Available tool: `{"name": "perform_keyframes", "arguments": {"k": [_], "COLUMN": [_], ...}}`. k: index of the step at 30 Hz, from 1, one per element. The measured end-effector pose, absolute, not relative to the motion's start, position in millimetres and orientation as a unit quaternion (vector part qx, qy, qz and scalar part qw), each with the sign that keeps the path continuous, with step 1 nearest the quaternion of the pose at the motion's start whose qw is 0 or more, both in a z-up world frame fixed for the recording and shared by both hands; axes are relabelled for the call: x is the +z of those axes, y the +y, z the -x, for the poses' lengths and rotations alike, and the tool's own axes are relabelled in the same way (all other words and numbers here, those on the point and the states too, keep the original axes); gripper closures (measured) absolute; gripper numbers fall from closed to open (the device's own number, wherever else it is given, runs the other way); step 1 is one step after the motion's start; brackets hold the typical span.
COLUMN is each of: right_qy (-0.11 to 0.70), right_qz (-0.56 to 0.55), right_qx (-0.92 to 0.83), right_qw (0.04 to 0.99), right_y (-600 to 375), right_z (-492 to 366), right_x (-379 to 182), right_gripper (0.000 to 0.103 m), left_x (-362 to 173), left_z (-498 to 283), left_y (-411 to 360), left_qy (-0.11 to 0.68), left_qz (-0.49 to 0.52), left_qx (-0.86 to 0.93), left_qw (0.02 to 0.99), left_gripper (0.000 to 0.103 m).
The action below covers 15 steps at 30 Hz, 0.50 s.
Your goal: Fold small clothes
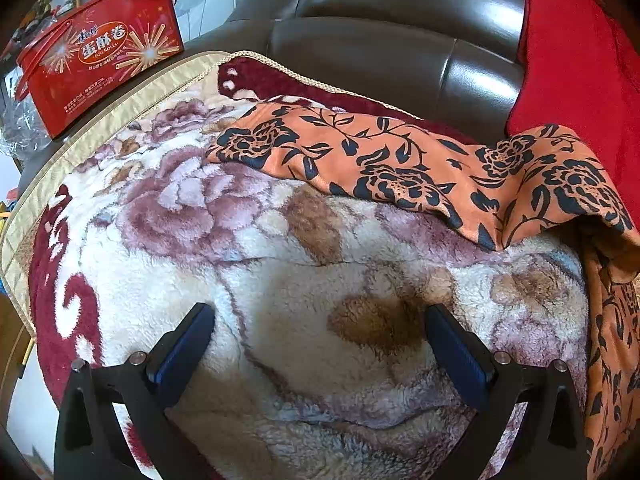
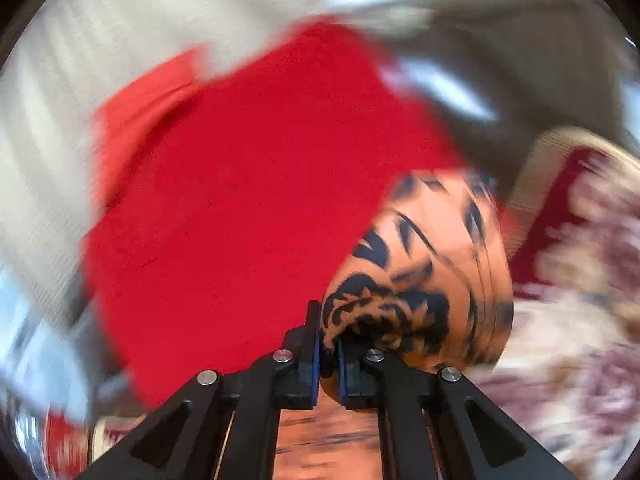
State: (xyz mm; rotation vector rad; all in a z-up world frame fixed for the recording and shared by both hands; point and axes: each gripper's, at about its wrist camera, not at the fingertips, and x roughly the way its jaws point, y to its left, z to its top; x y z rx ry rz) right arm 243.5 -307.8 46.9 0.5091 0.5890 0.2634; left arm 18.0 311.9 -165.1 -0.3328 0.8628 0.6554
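An orange garment with a black flower print (image 1: pixel 400 168) lies stretched across the far side of a fluffy flowered blanket (image 1: pixel 280 280) on a sofa, and its right end is lifted and hangs down the right edge. My left gripper (image 1: pixel 318 332) is open and empty, low over the blanket, well short of the garment. In the blurred right wrist view, my right gripper (image 2: pixel 328 344) is shut on a bunched part of the orange garment (image 2: pixel 424 280), held up in front of a red cushion (image 2: pixel 248 216).
A dark leather sofa back (image 1: pixel 380 40) stands behind the blanket. The red cushion (image 1: pixel 580 60) leans at the far right. A red egg-roll tin (image 1: pixel 100 52) sits at the far left on the sofa arm, with clear plastic wrap (image 1: pixel 20 128) beside it.
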Motion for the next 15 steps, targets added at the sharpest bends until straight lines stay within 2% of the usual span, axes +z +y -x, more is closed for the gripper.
{"name": "perform_keyframes", "arguments": {"k": [2, 3, 4, 5, 7, 9, 11, 15], "right_qy": [0.293, 0.311, 0.340, 0.382, 0.425, 0.462, 0.457, 0.427], "right_qz": [-0.227, -0.216, -0.196, -0.166, -0.127, -0.136, -0.168, -0.166], "right_qx": [0.196, 0.219, 0.238, 0.250, 0.252, 0.232, 0.227, 0.226], "right_qw": [0.908, 0.899, 0.888, 0.874, 0.860, 0.845, 0.843, 0.860], "right_y": [-225, -193, -162, -125, -94, -96, -115, -154], "right_z": [-233, -231, -229, -227, -219, -208, -191, -165], "right_x": [45, 35, 20, -6, -46, -80, -89, -92], "right_gripper": [0.091, 0.085, 0.050, 0.000, 0.001, 0.001, 0.001, 0.000], "left_x": [-165, -165, -165, -165, -164, -160, -146, -92], "left_z": [-18, -18, -17, -17, -20, -20, -13, 4], "left_y": [312, 313, 313, 313, 314, 316, 317, 291], "left_qy": [0.407, 0.407, 0.406, 0.407, 0.416, 0.429, 0.430, 0.360], "left_qz": [0.158, 0.159, 0.160, 0.160, 0.157, 0.155, 0.162, 0.192], "left_qx": [0.309, 0.308, 0.307, 0.307, 0.304, 0.286, 0.267, 0.228], "left_qw": [0.845, 0.845, 0.845, 0.845, 0.843, 0.843, 0.847, 0.884], "left_gripper": [0.000, 0.000, 0.000, 0.000, 0.000, 0.000, 0.000, 0.000]}}
